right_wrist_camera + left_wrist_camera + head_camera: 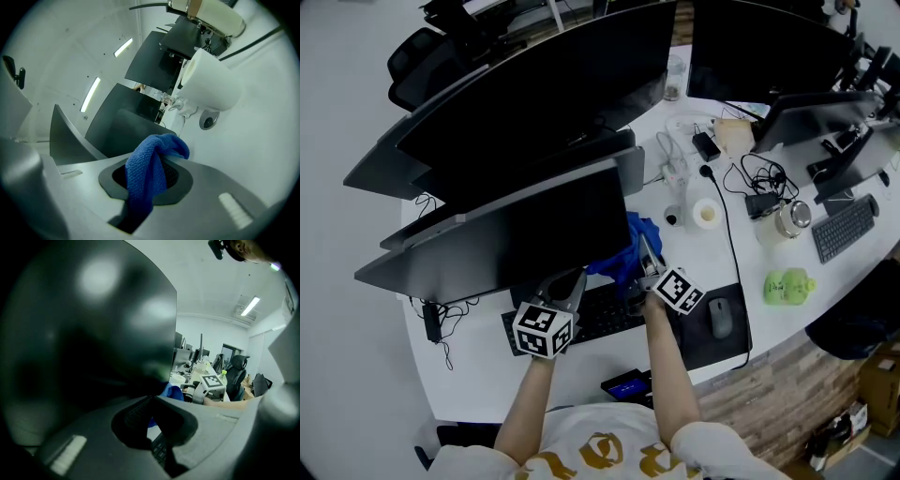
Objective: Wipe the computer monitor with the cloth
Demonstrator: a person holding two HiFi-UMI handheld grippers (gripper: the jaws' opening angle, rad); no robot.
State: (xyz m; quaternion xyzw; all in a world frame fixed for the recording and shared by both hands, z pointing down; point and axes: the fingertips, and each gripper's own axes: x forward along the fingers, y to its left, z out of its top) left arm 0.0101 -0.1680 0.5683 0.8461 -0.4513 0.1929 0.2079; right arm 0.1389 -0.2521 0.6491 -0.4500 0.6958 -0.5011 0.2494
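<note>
On a curved white desk (581, 367) with a wood-plank front, the left gripper (569, 286) hangs over a black keyboard (605, 317), its grey fingers (197, 427) pressed together on nothing, just below the monitor's lower edge. Just right of it, the right gripper (643, 264) pinches a blue, nubbly cloth (623, 246) between its fingers (206, 187); the bunched cloth sits at the monitor's near right corner, but whether it touches the screen I cannot tell. The monitor (525, 234) is a flat, dark, glossy slab. Right of the keyboard a grey mouse (720, 317) lies on a dark mat (712, 349), with a green bottle (787, 286) beyond. Farther off stand a white roll (706, 214), tangled black cables (759, 183), more dark monitors (544, 94) and a black chair (417, 61) on a pale floor
</note>
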